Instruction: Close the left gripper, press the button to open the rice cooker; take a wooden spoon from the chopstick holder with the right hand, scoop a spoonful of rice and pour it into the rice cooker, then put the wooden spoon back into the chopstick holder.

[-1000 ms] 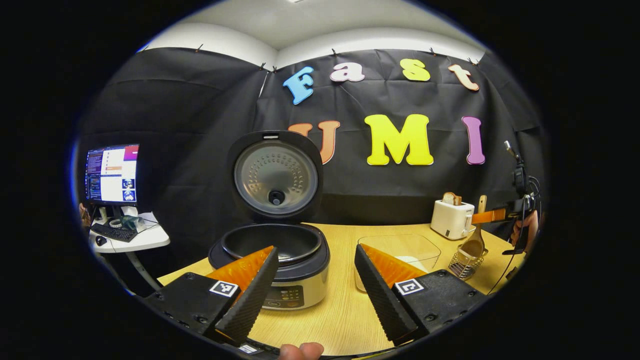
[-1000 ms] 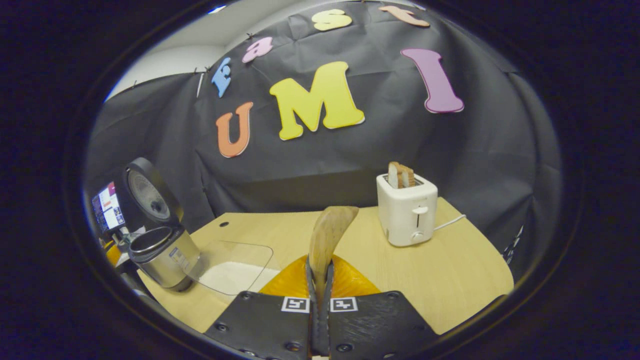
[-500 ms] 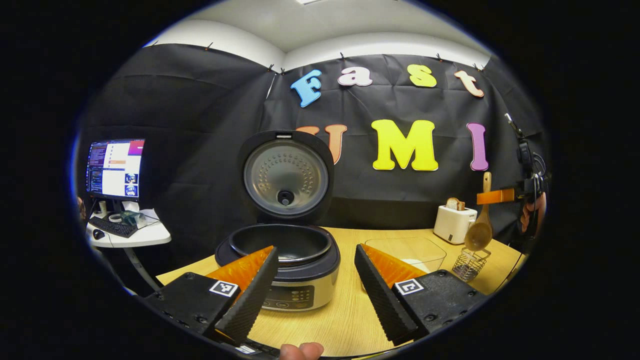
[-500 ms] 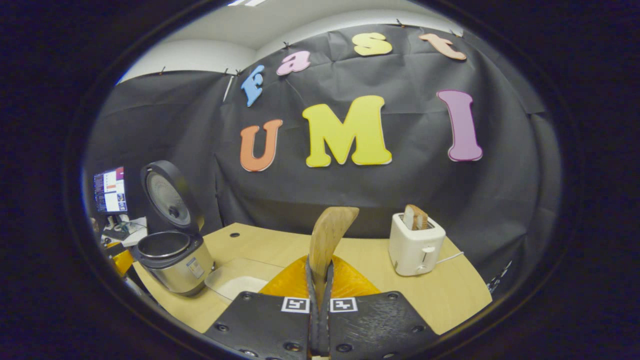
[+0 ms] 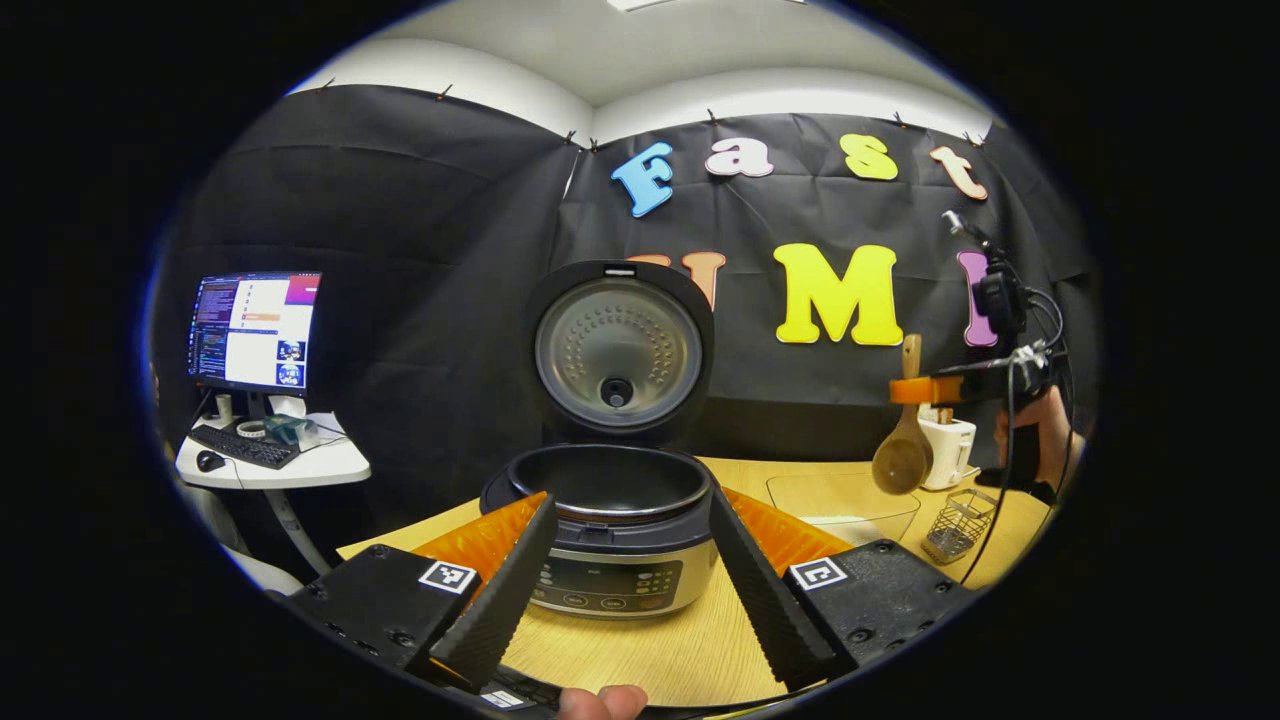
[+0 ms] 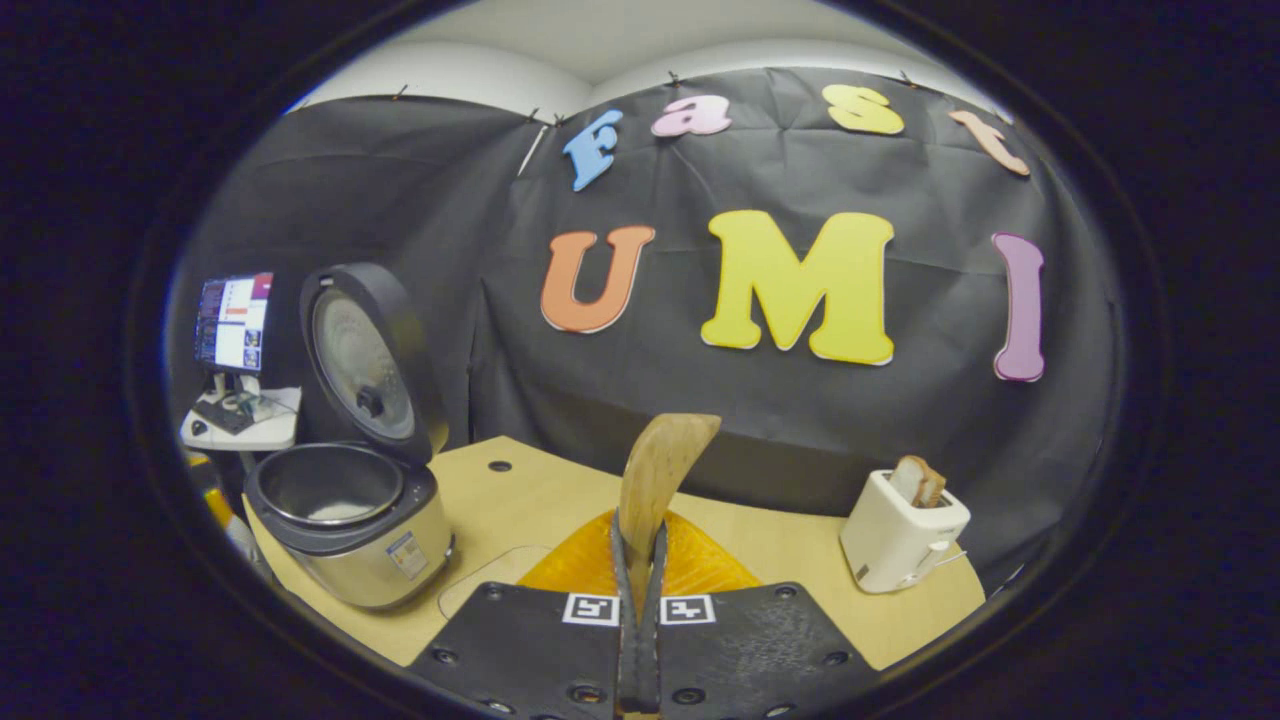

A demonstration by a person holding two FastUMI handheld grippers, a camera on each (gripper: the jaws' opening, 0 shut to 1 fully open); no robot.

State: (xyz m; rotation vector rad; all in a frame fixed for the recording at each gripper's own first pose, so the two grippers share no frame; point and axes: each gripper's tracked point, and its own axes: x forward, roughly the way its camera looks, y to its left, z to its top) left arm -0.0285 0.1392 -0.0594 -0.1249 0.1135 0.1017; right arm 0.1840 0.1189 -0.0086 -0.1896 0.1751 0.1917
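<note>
The left tongs (image 5: 625,590) stand open, the two fingers spread wide with nothing between them. The rice cooker (image 5: 612,535) sits on the bench (image 5: 640,650) directly ahead of these tongs, framed by the gap between the fingers. Its lid (image 5: 620,350) is raised upright behind the pot, and the inner pot is exposed.

The right tongs (image 6: 640,600) are closed on the wooden spoon (image 6: 655,475) — both fingers press on the handle, and the spoon rises straight ahead of the fingertips. In the left gripper view the same spoon (image 5: 903,455) hangs bowl-down from the right tongs, held in the air ahead and to the right of the left tongs, with a hand (image 5: 1030,440) behind them.

The chopstick holder (image 5: 955,520), a wire basket, stands on the bench below and slightly right of the hanging spoon, apart from it. A clear container (image 5: 845,500) with rice in it lies on the bench between the cooker and the holder. In the right gripper view an edge of this container (image 6: 490,590) shows just left of the right tongs — the rice cooker (image 6: 350,530) stands farther left, with some white showing at the bottom of its pot. A toaster (image 6: 900,530) holding bread sits ahead and to the right of the right tongs.
</note>
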